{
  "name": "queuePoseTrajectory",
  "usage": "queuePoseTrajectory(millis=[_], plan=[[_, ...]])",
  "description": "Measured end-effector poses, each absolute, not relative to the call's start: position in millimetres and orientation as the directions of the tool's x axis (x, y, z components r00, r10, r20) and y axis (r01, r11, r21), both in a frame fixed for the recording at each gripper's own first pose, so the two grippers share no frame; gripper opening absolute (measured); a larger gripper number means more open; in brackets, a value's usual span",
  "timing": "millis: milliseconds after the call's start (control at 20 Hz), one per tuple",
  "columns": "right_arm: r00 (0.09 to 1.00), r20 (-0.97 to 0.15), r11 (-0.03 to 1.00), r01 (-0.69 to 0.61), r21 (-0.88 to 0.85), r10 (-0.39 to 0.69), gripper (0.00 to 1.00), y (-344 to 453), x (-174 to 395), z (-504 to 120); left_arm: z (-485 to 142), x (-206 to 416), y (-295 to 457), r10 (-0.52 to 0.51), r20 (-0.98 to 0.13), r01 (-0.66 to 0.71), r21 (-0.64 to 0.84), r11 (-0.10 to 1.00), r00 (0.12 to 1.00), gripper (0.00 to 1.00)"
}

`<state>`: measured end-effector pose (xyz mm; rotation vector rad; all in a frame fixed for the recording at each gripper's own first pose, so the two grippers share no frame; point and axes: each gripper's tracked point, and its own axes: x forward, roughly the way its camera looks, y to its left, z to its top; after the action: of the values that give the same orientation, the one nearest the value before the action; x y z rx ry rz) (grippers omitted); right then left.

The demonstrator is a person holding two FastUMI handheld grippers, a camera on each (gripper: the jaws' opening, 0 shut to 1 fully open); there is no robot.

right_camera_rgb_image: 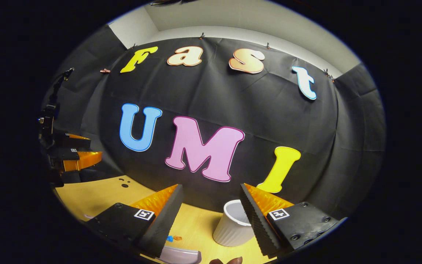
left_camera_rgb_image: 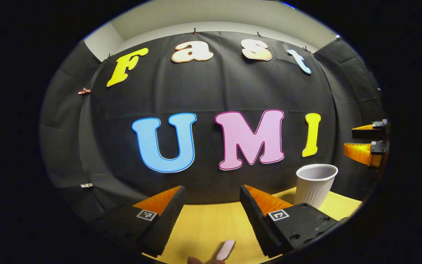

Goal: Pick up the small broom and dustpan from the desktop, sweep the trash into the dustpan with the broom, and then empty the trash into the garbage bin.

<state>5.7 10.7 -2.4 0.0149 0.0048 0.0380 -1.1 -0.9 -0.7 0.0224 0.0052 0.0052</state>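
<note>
My left gripper [left_camera_rgb_image: 211,190] is open above the yellow table [left_camera_rgb_image: 203,223], holding nothing. Just below its fingers lies a pale lilac handle end [left_camera_rgb_image: 225,249]; I cannot tell whether it is the broom's or the dustpan's. The white ribbed garbage bin [left_camera_rgb_image: 315,185] stands upright to the right of it. My right gripper [right_camera_rgb_image: 211,189] is also open and empty, with the bin [right_camera_rgb_image: 233,227] partly behind its right finger. A lilac plastic edge [right_camera_rgb_image: 181,255] lies under it, beside small blue and orange trash bits [right_camera_rgb_image: 171,238].
Each gripper sees the other hanging open at the side, the right gripper [left_camera_rgb_image: 361,141] and the left gripper [right_camera_rgb_image: 86,146]. Dark specks [right_camera_rgb_image: 123,183] lie on the table [right_camera_rgb_image: 86,198] near the back wall. Brown lumps [right_camera_rgb_image: 227,261] sit at the near edge.
</note>
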Motion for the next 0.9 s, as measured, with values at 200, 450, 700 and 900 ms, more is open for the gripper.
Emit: queuePoseTrajectory(millis=[200,450,700,900], plan=[[0.999,-0.015,0.999,-0.044,0.015,0.044,0.96,14,4,-5,-6,-3,1,0.004,-0.014,-0.003,0.023,1.0,1.0,0.94],[0.988,-0.118,0.995,-0.097,0.03,0.1,0.97,32,-10,-36,-18,-5,1,-0.001,-0.037,0.002,0.022,1.0,0.999,0.94],[0.922,-0.339,0.981,-0.191,0.032,0.19,0.97,59,-49,-108,-39,-8,2,-0.013,-0.076,0.015,0.022,1.0,0.997,0.94],[0.799,-0.553,0.969,-0.234,0.078,0.238,0.96,76,-89,-184,-57,-14,6,-0.016,-0.112,0.019,0.026,0.999,0.994,0.94]])
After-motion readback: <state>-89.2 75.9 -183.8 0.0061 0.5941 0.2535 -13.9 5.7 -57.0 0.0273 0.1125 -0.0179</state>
